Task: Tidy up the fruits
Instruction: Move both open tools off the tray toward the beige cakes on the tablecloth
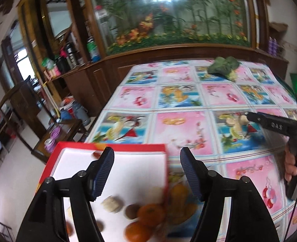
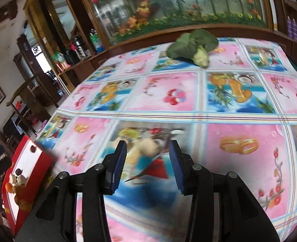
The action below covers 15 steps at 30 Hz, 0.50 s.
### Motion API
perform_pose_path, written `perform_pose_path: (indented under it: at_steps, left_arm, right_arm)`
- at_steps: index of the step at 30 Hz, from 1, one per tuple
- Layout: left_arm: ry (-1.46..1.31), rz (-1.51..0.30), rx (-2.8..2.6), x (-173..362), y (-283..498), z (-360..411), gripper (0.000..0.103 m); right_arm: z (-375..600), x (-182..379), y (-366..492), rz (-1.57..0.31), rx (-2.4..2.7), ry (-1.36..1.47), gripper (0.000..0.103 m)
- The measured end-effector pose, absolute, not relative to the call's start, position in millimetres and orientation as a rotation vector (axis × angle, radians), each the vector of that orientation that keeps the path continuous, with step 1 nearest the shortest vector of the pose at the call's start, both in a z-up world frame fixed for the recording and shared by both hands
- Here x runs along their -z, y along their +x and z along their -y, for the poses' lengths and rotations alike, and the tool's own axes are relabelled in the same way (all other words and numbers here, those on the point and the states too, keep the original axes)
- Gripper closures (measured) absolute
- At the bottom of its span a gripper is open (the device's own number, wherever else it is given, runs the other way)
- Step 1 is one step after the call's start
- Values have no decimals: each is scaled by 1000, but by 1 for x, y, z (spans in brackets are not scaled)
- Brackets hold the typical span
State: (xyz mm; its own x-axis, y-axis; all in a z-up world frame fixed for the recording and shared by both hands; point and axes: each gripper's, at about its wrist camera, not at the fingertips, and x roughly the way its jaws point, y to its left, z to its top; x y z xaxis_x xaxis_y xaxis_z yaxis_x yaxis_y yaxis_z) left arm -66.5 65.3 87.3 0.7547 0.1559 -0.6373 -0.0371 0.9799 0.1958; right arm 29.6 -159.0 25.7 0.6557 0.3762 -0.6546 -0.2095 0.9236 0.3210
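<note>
Most fruits already lie in the red box (image 1: pixel 110 147), including oranges (image 1: pixel 150 214) at its near corner; one pale fruit (image 2: pixel 148 146) remains on the worktop (image 2: pixel 239 121) right of the box, just ahead of the wide, empty right tool (image 2: pixel 147 162). The left tool (image 1: pixel 147 173) hovers wide and empty over the box's right edge. A fruit-print cloth covers the worktop, greens (image 2: pixel 192 44) lie far beyond the box, before a glass display.

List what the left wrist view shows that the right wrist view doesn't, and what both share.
Left wrist only: the right gripper from the side, a hand holding it, and close-up oranges in the red box. Right wrist only: a pale round item on the tablecloth just ahead of its open fingers. Both: red box, broccoli, tablecloth.
</note>
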Motion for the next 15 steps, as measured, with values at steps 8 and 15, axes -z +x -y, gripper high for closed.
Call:
perform_pose_path:
  at_steps: [8, 15]
  left_arm:
    - [217, -763, -59, -80, -44, -34, 35]
    - [243, -828, -53, -70, -29, -16, 35]
  right_arm:
    - [131, -20, 40, -864, -333, 89, 57]
    - [119, -16, 45, -883, -258, -56, 75]
